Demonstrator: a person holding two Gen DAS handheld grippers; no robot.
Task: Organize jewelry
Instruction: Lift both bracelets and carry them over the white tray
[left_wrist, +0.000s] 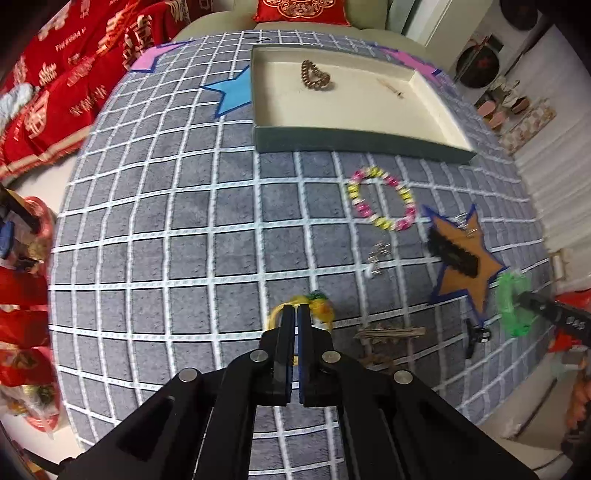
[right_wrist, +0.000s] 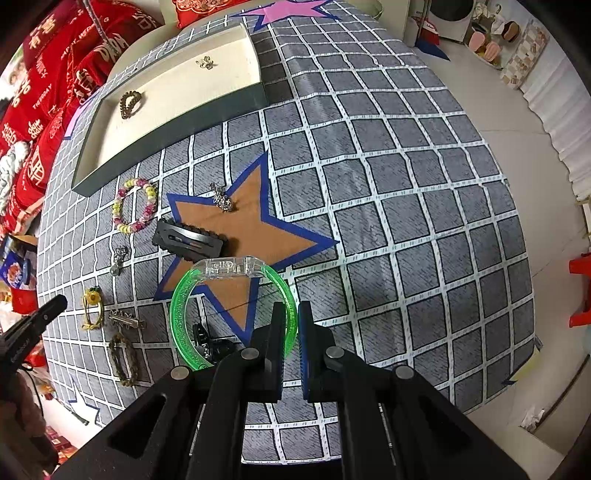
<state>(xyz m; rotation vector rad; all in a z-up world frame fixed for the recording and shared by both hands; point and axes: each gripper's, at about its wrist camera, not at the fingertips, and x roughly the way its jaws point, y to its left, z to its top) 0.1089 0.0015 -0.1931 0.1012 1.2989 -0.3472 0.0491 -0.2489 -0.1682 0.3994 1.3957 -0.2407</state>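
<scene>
Grey grid cloth (right_wrist: 406, 192), my view from above.
I see red cushions (left_wrist: 62, 96) beyond its far-left edge; a brown star (right_wrist: 236, 229) lies printed mid-cloth.

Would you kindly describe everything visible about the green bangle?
The green bangle is a translucent, glittery plastic-looking ring, neon green, closed at one side by a clear blocky section with small parts inside. The right hand-held gripper is shut on its rim, opposite the clear section, so the ring hangs above the grey checked cloth and its brown star. In the left wrist view it appears blurred at the gripper's tip. Nothing else touches it.
</scene>
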